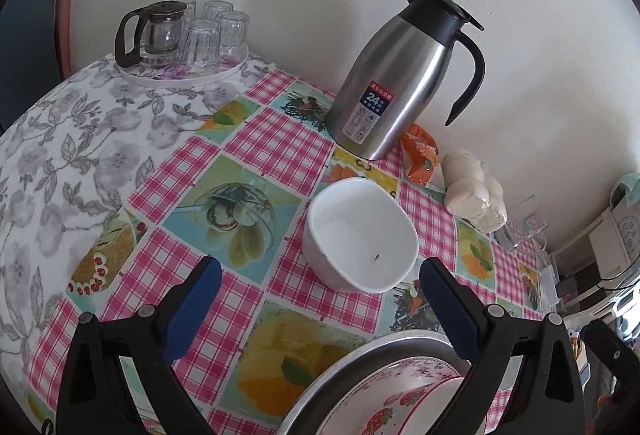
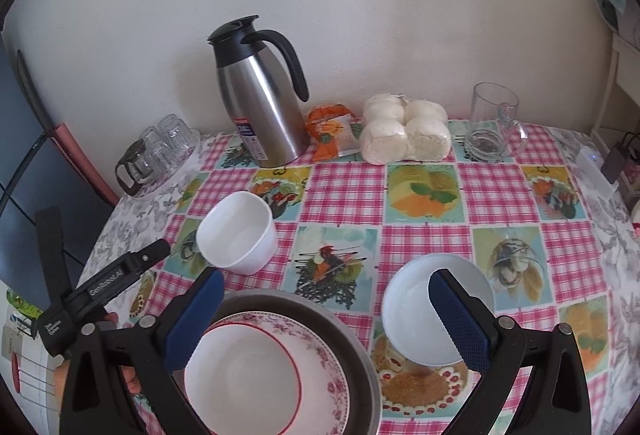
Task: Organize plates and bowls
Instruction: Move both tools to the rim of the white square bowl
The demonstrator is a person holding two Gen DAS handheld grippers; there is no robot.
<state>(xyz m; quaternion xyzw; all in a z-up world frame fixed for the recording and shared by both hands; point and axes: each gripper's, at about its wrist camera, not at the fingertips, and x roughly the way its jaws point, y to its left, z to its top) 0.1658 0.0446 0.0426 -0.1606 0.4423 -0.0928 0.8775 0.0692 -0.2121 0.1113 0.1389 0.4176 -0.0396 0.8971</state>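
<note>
A white bowl (image 1: pixel 360 235) stands on the checked tablecloth just ahead of my open left gripper (image 1: pixel 320 299), and nothing is between the pads. Below it, a metal pan (image 1: pixel 344 367) holds a floral plate (image 1: pixel 400 375) and a strawberry-patterned bowl (image 1: pixel 384 415). In the right wrist view that same white bowl (image 2: pixel 240 239) lies to the far left. My right gripper (image 2: pixel 326 315) hangs open over the metal pan (image 2: pixel 360 335), which holds the floral plate (image 2: pixel 328 355) and a red-rimmed bowl (image 2: pixel 240 375). A second white bowl (image 2: pixel 412 311) sits partly behind the right pad (image 2: pixel 460 319).
A steel thermos jug (image 1: pixel 384 83) stands at the wall, with an orange packet (image 1: pixel 420 155) and bagged buns (image 1: pixel 476 191) beside it. A tray of upturned glasses and a glass teapot (image 1: pixel 180 35) is at the far left. A glass mug (image 2: pixel 492 123) stands far right.
</note>
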